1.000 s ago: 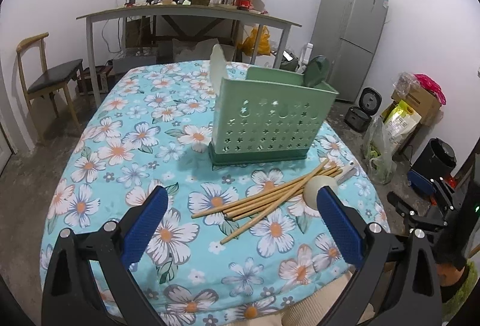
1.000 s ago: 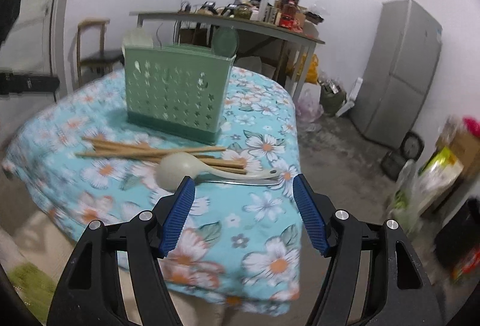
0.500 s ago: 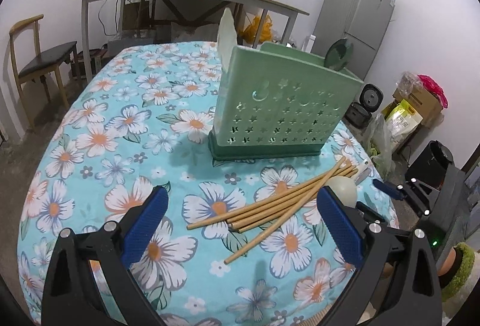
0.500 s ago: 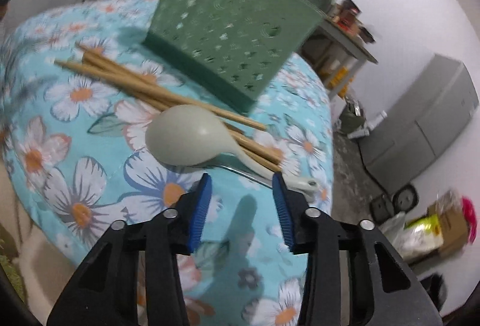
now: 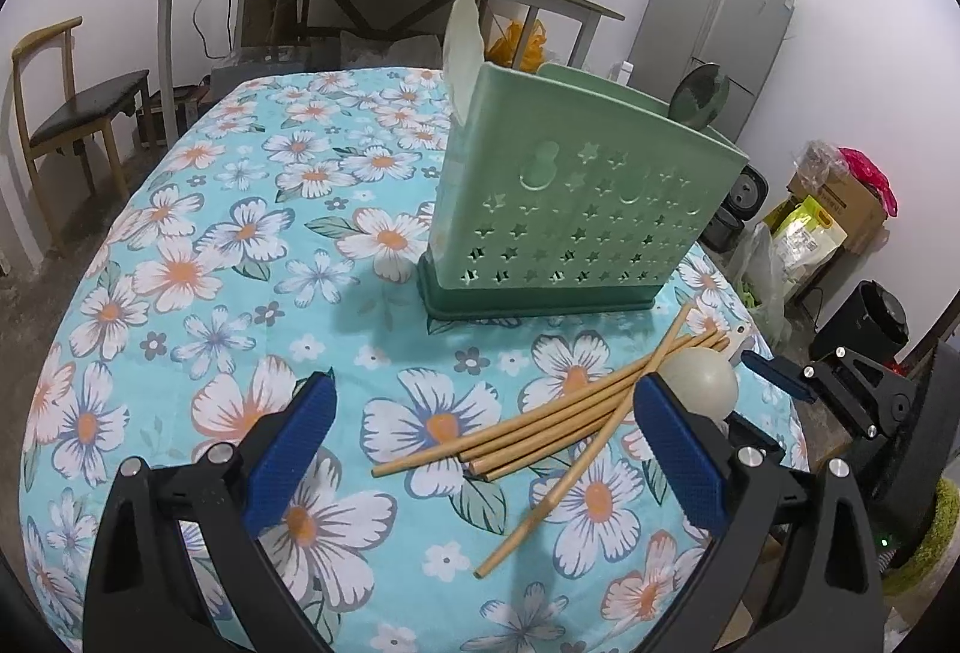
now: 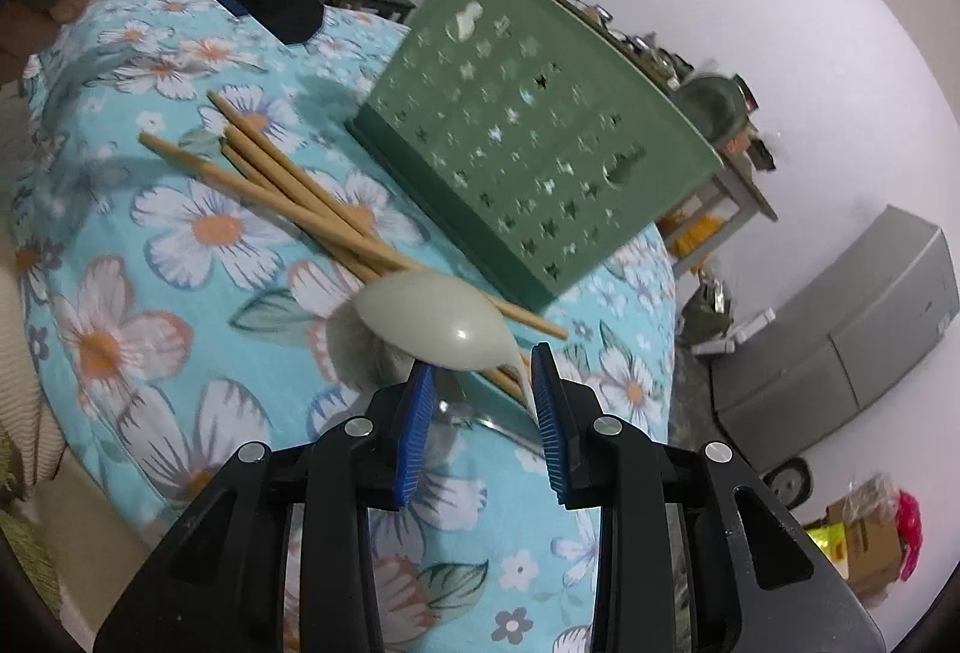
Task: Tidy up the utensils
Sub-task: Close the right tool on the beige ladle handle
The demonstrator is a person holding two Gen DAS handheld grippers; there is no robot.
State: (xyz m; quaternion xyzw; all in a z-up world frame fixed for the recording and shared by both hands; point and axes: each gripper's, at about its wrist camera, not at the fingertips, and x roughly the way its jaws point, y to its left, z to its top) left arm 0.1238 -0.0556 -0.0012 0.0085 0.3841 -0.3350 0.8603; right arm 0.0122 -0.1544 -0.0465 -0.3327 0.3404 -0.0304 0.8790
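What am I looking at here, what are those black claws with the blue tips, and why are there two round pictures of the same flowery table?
Those are two hand-held grippers, each with a wide-angle camera looking along its fingers; a person holds one in each hand. One picture comes from the left gripper, the other from the right gripper.

On the floral tablecloth stands a green perforated utensil holder that already has a couple of utensils in it. In front of it lie a bundle of wooden chopsticks, a pale spoon and what looks like a metal utensil partly under it.

The left gripper is wide open and holds nothing. The right gripper's jaws are closing, with the pale spoon's neck between them; the pads do not yet seem to press on it.
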